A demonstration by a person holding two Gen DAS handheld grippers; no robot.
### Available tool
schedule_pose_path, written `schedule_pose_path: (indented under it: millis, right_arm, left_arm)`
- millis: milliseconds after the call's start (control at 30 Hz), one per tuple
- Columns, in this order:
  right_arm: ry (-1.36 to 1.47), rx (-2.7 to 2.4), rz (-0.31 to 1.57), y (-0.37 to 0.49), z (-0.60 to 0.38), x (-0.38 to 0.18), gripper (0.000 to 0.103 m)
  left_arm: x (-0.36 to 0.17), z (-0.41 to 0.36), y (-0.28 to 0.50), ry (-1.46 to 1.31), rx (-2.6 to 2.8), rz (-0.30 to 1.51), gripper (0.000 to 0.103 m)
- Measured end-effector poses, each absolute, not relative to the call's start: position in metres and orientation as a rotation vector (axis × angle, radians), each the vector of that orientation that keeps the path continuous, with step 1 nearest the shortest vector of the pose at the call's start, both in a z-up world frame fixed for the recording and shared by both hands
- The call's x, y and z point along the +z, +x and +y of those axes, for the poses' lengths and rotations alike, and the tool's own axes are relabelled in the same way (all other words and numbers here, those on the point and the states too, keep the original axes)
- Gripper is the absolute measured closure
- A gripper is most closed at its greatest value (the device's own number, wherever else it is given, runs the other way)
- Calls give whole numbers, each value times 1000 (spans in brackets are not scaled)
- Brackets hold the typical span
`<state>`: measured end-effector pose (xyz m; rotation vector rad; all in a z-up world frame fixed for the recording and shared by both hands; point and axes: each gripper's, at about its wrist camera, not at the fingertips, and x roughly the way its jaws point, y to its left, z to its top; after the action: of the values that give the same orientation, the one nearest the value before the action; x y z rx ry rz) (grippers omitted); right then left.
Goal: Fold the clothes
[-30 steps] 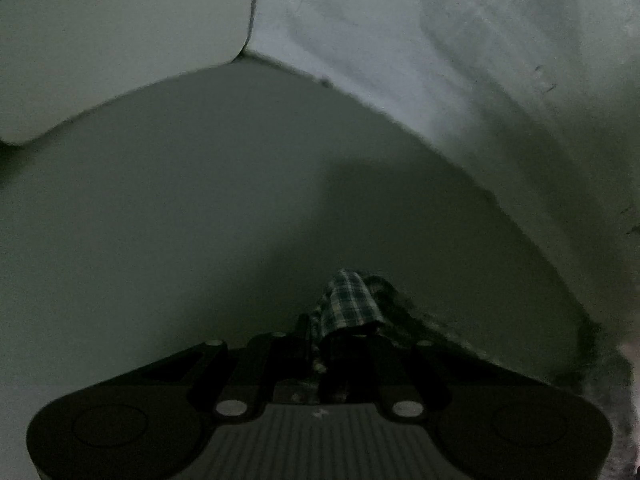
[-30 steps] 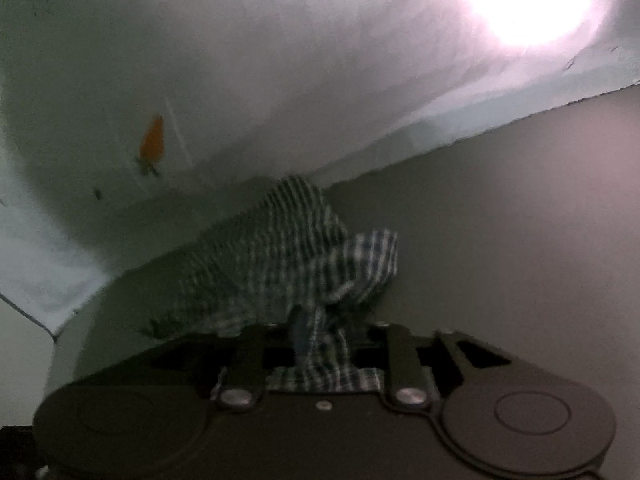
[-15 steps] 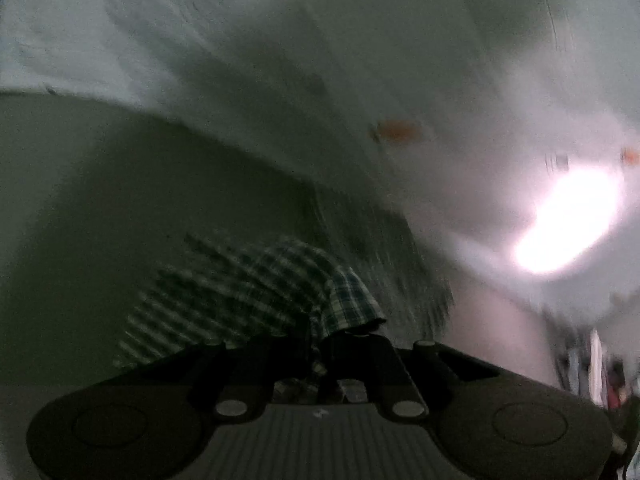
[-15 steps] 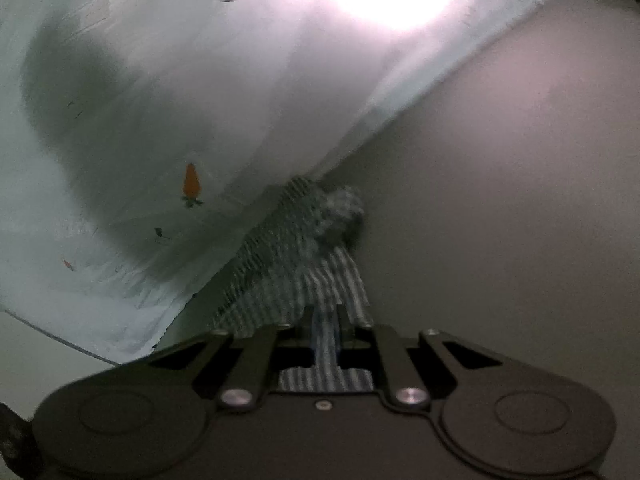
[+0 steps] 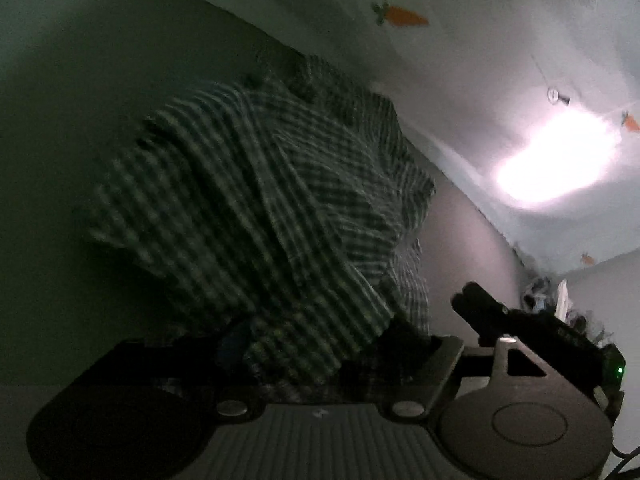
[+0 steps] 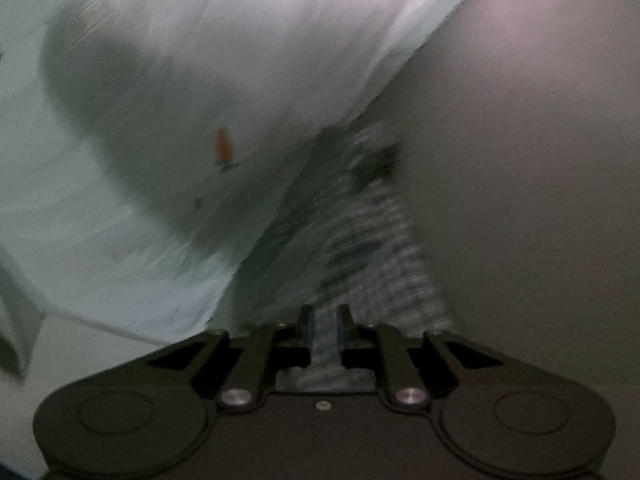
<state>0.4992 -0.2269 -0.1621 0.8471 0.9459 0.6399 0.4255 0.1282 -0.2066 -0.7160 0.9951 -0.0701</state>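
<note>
The checked garment (image 5: 272, 208) is dark green and white plaid, blurred into pale stripes in the right wrist view (image 6: 360, 248). The pale sheet (image 5: 460, 64) carries small orange carrots with green tops (image 5: 402, 16). Both grippers, left (image 5: 320, 360) and right (image 6: 324, 328), are black.

No text, label or number can be read.

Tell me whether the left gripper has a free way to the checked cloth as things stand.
Probably yes: the checked cloth already drapes over the left gripper, hiding its jaws. Nothing else intervenes.
</note>
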Motion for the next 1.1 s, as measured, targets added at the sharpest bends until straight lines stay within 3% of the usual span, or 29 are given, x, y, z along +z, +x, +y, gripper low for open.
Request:
schedule_pose_path:
  millis: [167, 367, 433, 500, 600, 867, 1100]
  right_arm:
    - [737, 809, 989, 503, -172, -152, 75]
    - [506, 849, 1064, 494, -128, -161, 76]
    - [474, 845, 1073, 490, -124, -161, 80]
    - [461, 830, 1083, 488, -124, -161, 91]
    - [456, 821, 1063, 481, -131, -156, 97]
    - [581, 844, 1050, 432, -167, -133, 98]
    - [934, 892, 1045, 383, -220, -122, 98]
  left_arm:
    - [-221, 147, 405, -735, 42, 1036, 22]
    - [-238, 158, 387, -773, 93, 1061, 22]
    - [-239, 158, 389, -775, 85, 1059, 22]
    - [-241, 157, 391, -781, 91, 1057, 22]
    - [-240, 146, 399, -724, 118, 1069, 22]
    - [-226, 120, 359, -658, 123, 1056, 22]
    - [-222, 85, 320, -631, 124, 1036, 22]
